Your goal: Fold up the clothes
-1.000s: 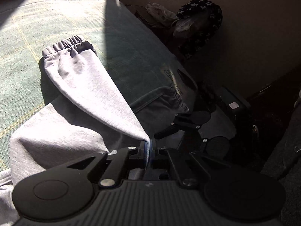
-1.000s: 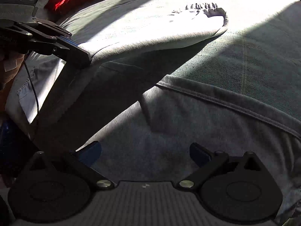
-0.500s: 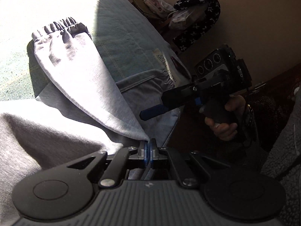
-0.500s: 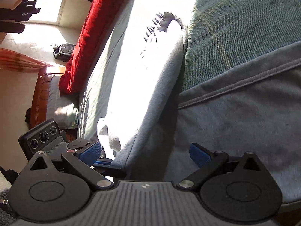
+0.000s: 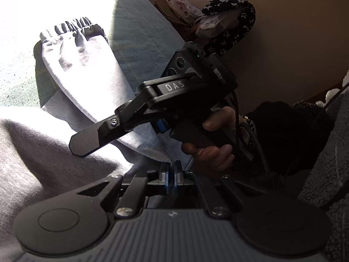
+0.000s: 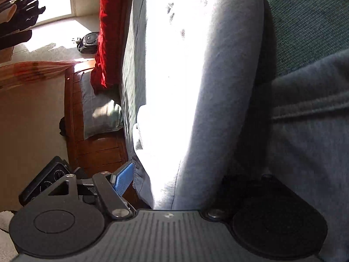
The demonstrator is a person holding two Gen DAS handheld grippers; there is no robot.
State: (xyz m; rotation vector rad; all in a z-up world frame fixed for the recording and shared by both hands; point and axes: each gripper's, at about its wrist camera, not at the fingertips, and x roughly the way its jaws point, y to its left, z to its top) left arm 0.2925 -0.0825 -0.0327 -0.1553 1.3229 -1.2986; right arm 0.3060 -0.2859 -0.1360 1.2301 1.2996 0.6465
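Folding step: the person is working on a grey sweatshirt (image 5: pixel 43 148) spread on a green bedcover (image 5: pixel 135 35); one grey sleeve (image 5: pixel 87 72) is being drawn across the body, so this looks like the sleeve-in fold, early to midway in the task.
Sleeve, far left of the left wrist view: its gathered cuff (image 5: pixel 72 29) is lying in bright sun on the bedcover, the sleeve running taut from there toward the camera.
Left gripper (image 5: pixel 171 175): it is pinching fully closed on the near end of the sleeve, blue pads together with cloth between them.
Right gripper (image 5: pixel 87 140): seen crossing in front of the left one, held by a hand (image 5: pixel 213 150) in a dark sleeve; its jaws are closing. In its own view the sleeve is lying between them, touching the blue pad (image 6: pixel 123 179) on the left, while the other finger is hidden in shadow, so whether it is already gripping cannot be told.
Next move, as a judgement: the right jaws are needing to finish closing on the sleeve edge near the shoulder, then both hands carry it over and lay it flat on the body without dragging the body out of line.
Count: one sweatshirt, one sleeve in view, one cuff, two grippers, one hand.
Background, right: a star-patterned dark cloth (image 5: pixel 231 21) is lying off the bed.
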